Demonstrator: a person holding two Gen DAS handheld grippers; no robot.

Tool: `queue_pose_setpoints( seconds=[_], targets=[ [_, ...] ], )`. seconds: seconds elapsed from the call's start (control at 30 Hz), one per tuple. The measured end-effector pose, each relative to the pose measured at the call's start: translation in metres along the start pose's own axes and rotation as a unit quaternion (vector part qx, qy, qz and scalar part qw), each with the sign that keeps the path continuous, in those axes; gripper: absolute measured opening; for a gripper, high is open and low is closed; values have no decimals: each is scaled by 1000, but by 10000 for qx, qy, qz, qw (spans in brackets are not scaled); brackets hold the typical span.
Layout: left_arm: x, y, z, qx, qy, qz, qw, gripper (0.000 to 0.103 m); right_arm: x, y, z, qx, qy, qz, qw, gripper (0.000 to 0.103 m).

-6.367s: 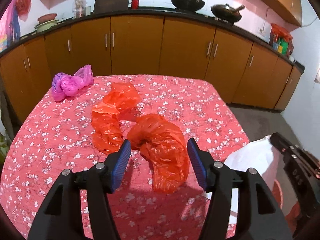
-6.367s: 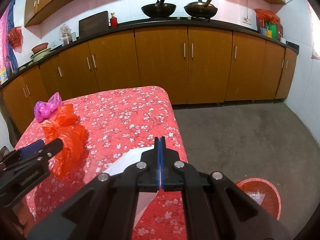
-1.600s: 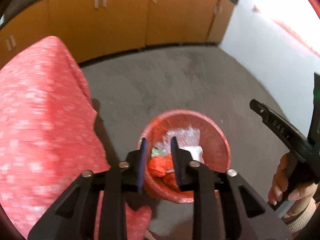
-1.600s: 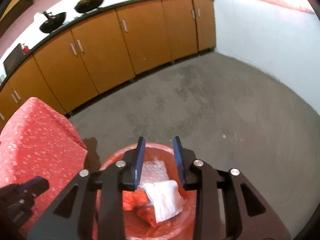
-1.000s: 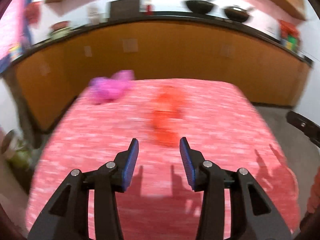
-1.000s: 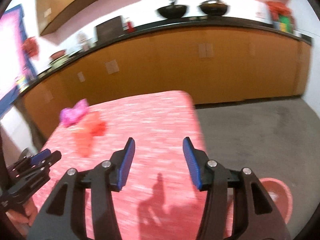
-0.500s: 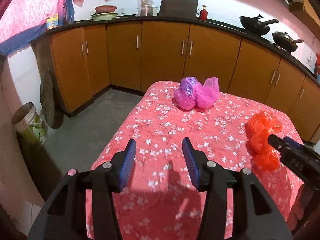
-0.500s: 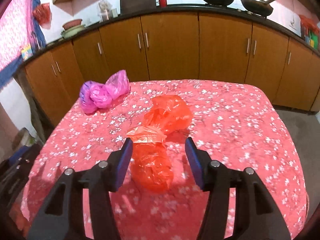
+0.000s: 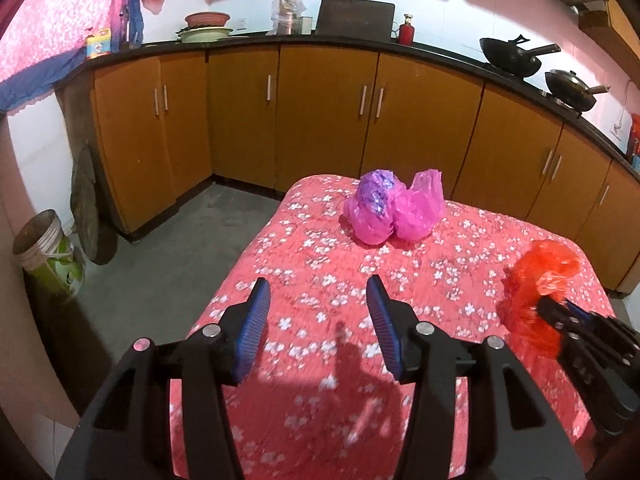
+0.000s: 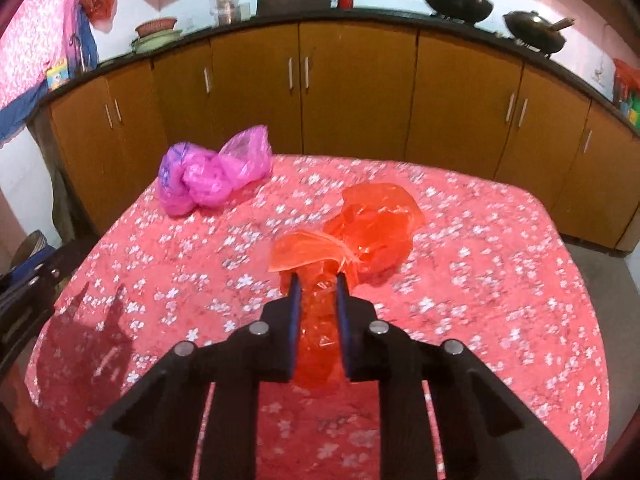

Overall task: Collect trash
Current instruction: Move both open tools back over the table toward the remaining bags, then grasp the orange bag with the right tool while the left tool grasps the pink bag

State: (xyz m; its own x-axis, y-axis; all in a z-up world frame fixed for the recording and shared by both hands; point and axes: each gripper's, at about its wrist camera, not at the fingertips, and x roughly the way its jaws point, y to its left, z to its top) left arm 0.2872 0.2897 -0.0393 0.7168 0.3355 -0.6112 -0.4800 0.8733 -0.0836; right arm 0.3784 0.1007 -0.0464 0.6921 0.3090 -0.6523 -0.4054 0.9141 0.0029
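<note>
A crumpled orange plastic bag (image 10: 360,232) lies on the red flowered tablecloth (image 10: 480,280). My right gripper (image 10: 318,284) is shut on the near end of this bag; it also shows in the left wrist view (image 9: 536,280), with the right gripper (image 9: 560,308) at it. A pink and purple plastic bag (image 9: 392,208) lies at the table's far left corner; it also shows in the right wrist view (image 10: 208,176). My left gripper (image 9: 318,300) is open and empty above the table's left part, short of the pink bag.
Brown kitchen cabinets (image 9: 320,112) run behind the table, with woks (image 9: 516,56) on the counter. A bucket (image 9: 48,256) stands on the grey floor (image 9: 168,248) to the left of the table. The table's left edge drops off below my left gripper.
My right gripper has closed on the near end of the orange bag, which was between its open jaws half a second ago. My left gripper has shifted slightly toward the pink bag.
</note>
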Motion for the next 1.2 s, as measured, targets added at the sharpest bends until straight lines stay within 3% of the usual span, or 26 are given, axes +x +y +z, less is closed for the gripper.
queue_pose_setpoints(
  seconds=[0.33, 0.53, 0.77, 0.8, 0.87, 0.97, 1.2],
  targets=[
    [46, -27, 39, 353, -44, -30, 9994, 64, -21, -57, 7, 464, -618, -643, 9949, 16],
    [79, -51, 61, 679, -146, 74, 9976, 67, -18, -64, 1, 396, -650, -678, 9948, 16],
    [105, -60, 61, 824, 120, 91, 9965, 67, -17, -66, -1, 477, -635, -513, 9955, 16],
    [108, -59, 62, 775, 212, 45, 9968, 65, -17, -65, -1, 459, -640, -504, 9956, 16],
    [110, -57, 64, 693, 287, -97, 9971, 48, -17, -63, -1, 419, -659, -493, 9957, 16],
    [110, -62, 62, 807, 312, -151, 9961, 36, -17, -63, -2, 432, -652, -500, 9957, 16],
    [94, -60, 52, 817, 311, -86, 9961, 23, -18, -70, -5, 527, -537, -553, 9956, 16]
  ],
)
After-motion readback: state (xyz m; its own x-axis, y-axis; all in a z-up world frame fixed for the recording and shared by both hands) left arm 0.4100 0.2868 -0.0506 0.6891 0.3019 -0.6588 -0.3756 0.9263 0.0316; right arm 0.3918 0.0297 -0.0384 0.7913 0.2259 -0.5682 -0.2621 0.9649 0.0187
